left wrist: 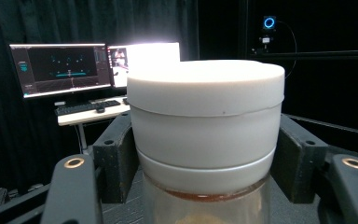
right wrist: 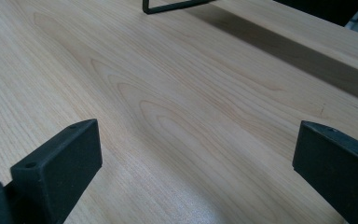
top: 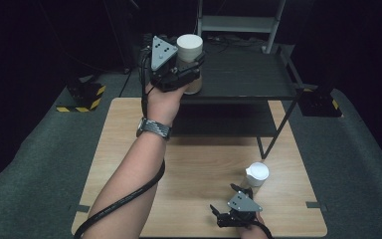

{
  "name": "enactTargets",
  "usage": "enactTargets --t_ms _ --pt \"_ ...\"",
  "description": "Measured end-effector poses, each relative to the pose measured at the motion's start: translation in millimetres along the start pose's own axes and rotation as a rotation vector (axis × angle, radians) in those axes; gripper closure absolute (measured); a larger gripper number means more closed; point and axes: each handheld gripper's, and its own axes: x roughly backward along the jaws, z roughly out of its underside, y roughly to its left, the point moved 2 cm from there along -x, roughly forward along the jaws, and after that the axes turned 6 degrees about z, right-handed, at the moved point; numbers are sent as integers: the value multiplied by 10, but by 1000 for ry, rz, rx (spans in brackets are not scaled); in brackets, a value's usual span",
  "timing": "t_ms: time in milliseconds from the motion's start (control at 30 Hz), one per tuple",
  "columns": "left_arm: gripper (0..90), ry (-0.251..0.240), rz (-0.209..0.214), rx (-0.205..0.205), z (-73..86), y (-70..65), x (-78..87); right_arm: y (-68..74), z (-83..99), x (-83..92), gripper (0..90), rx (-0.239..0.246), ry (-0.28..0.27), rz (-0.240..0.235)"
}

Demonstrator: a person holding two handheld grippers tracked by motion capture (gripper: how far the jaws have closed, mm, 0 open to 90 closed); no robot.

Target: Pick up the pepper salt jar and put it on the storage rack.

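At six o'clock the right gripper (top: 231, 208) rests wide open on the table (top: 129, 149). At eleven o'clock the left gripper (top: 186, 69) clamps the jar (top: 189, 50) just below its white lid, over the shelf (top: 243, 79). Clear walls look rigid, smooth, probably slippery and breakable.

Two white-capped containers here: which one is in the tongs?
The tall jar at the black shelf, clamped in the left tongs. The small white container stands free on the table, just beyond the open right tongs.
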Motion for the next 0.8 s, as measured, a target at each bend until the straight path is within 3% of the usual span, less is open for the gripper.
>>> enactTargets --t_ms 100,333,400,467,800 --pt "310 2 -5 3 1 -2 6 0 2 1 4 1 -1 0" --pt "39 34 -11 40 -38 -7 33 -4 -1 -2 4 -2 1 -1" --pt "5 28 -5 46 -30 -6 67 -1 -3 -3 4 1 2 -1" --pt "4 21 0 60 -28 -7 104 3 -2 -2 4 2 1 -1" --pt "4 3 -16 35 -36 -93 311 0 0 -1 4 2 0 -2"
